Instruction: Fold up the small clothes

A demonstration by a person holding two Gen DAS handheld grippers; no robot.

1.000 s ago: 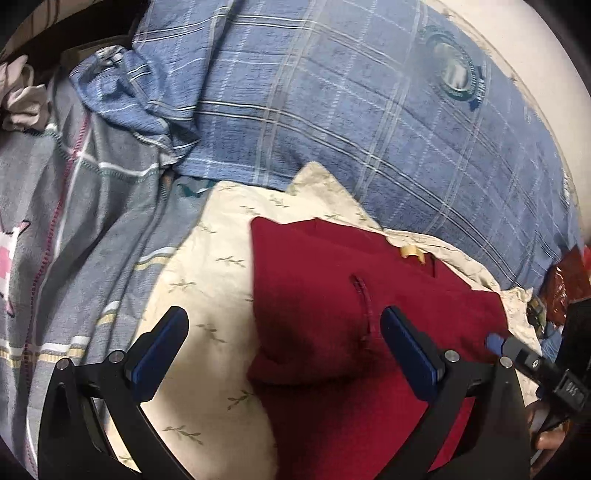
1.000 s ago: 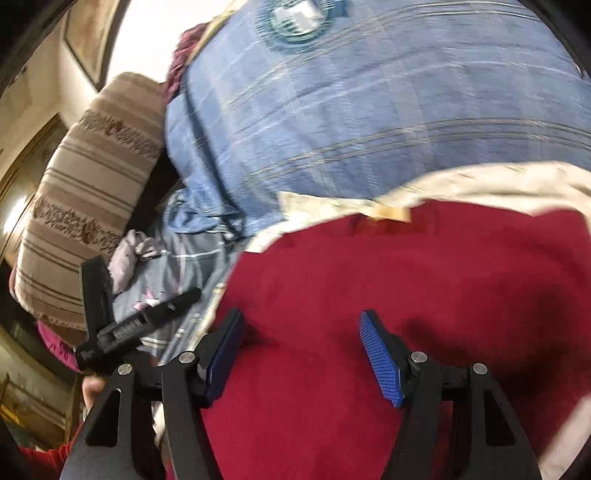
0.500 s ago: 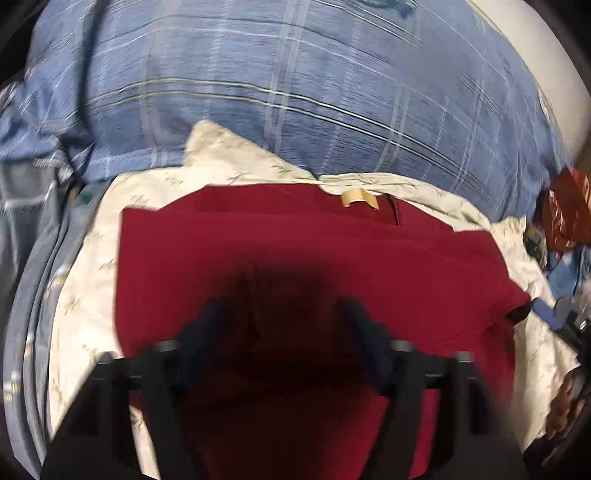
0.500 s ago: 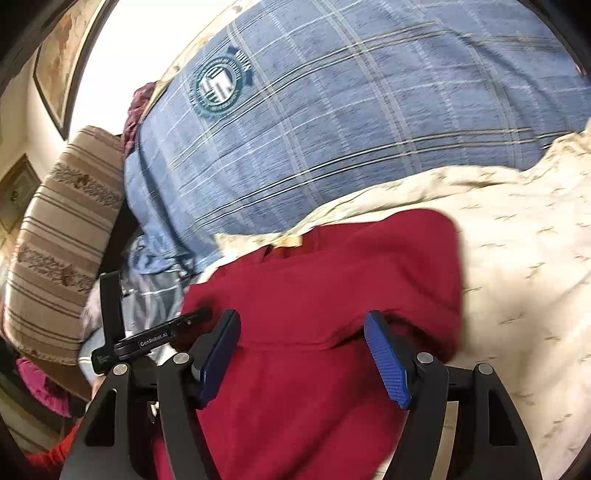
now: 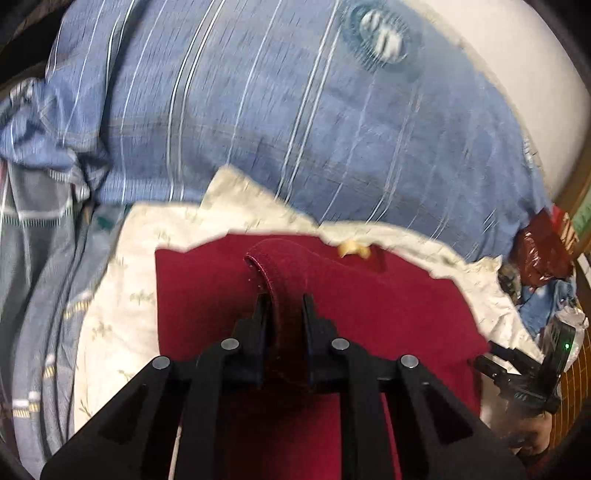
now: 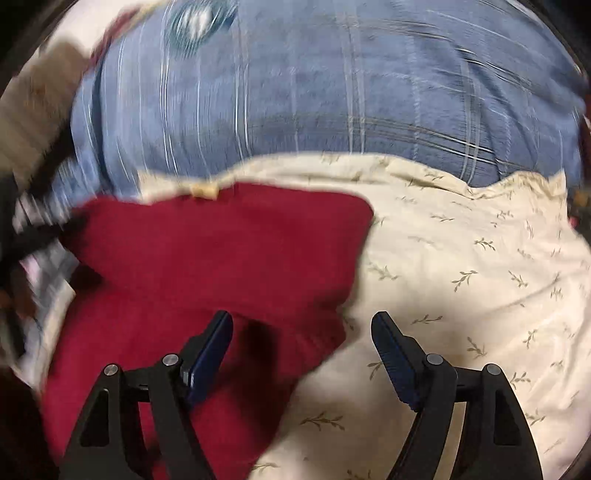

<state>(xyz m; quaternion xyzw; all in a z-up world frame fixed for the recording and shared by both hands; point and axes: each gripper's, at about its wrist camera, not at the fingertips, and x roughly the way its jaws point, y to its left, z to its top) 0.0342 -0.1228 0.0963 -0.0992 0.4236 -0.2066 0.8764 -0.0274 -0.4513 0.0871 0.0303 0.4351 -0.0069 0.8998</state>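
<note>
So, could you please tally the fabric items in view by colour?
Dark red garment: 1
Cream leaf-print cloth: 1
Blue plaid cover: 1
Grey striped fabric: 1
Total: 4

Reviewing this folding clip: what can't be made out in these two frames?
- Left wrist view: the tan label on the red garment is too blurred to read.
- Left wrist view: the left gripper covers the fold it pinches.
- Right wrist view: motion blur smears the round emblem on the blue plaid fabric.

blue plaid bedding [image 5: 295, 110] blurred, emblem [image 6: 195, 22] unreadable
</note>
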